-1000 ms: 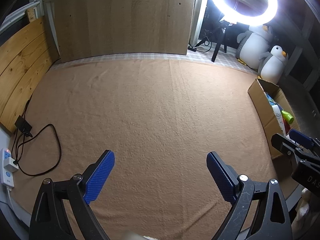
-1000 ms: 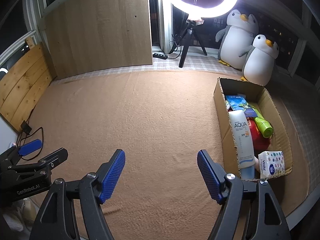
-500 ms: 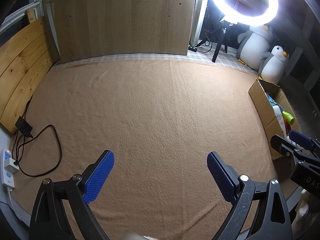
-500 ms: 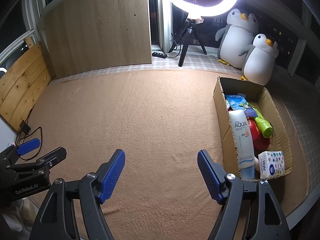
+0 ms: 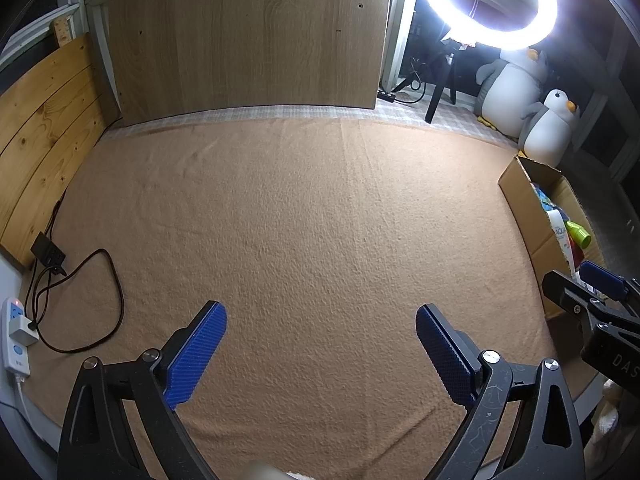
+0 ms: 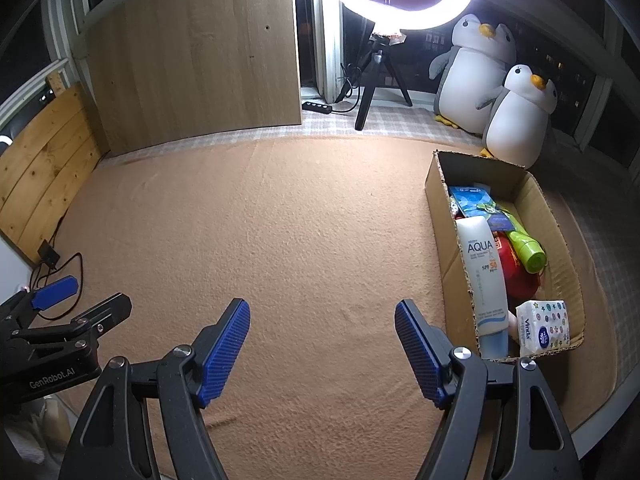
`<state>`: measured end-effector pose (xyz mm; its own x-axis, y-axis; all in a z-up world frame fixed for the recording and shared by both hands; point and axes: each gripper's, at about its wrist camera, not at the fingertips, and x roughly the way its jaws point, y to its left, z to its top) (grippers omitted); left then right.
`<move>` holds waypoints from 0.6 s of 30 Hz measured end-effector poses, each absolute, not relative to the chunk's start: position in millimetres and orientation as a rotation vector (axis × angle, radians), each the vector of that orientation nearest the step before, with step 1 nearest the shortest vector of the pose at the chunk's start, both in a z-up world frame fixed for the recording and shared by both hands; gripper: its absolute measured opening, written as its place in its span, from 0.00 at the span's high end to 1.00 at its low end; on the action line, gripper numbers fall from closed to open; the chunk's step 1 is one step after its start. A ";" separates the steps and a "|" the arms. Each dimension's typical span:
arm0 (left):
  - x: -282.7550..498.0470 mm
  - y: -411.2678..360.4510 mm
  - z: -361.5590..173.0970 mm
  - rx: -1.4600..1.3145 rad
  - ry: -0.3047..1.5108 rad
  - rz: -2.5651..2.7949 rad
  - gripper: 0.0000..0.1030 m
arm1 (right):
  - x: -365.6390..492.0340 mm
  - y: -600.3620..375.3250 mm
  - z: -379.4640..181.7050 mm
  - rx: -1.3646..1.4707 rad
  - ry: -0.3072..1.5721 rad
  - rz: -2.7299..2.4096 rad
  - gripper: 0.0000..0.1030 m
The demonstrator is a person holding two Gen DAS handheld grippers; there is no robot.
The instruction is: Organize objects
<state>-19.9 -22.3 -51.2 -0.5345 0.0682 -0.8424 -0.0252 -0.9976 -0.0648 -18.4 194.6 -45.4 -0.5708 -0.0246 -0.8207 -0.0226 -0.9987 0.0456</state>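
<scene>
A cardboard box (image 6: 436, 184) stands on the tan blanket (image 6: 300, 220) at the right; it also shows in the left wrist view as the box (image 5: 520, 196). Inside lie a white AQUA sunscreen tube (image 6: 482, 268), a green bottle (image 6: 528, 250), a red item (image 6: 516, 272), a blue packet (image 6: 472, 200) and a tissue pack (image 6: 544, 326). My right gripper (image 6: 322, 316) hovers open over bare blanket, left of the box, nothing between its blue pads. My left gripper (image 5: 320, 322) is open too, over bare blanket, and appears at the left edge of the right wrist view (image 6: 80, 296).
Two plush penguins (image 6: 476, 76) sit behind the box, beside a lit ring light on a tripod (image 6: 376, 80). A wooden board (image 5: 248, 36) leans against the back wall. A power strip (image 5: 14, 332) and black cable (image 5: 104, 300) lie at the blanket's left edge.
</scene>
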 end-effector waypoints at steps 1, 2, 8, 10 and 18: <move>-20.0 -22.4 -51.1 -1.487 -0.069 2.705 0.05 | -18.0 194.9 -45.8 1.456 -0.080 -2.781 0.30; -20.0 -22.5 -51.3 -1.488 -0.070 2.705 0.05 | -17.9 195.2 -46.1 1.458 -0.080 -2.779 0.30; -19.9 -22.9 -51.3 -1.489 -0.069 2.704 0.04 | -19.3 195.2 -47.8 1.468 -0.078 -2.774 0.30; -19.9 -23.4 -51.5 -1.490 -0.069 2.704 0.04 | -19.4 195.0 -47.8 1.469 -0.078 -2.774 0.30; -20.4 -24.9 -53.0 -1.492 -0.070 2.705 0.04 | -19.8 195.7 -50.9 1.481 -0.082 -2.767 0.30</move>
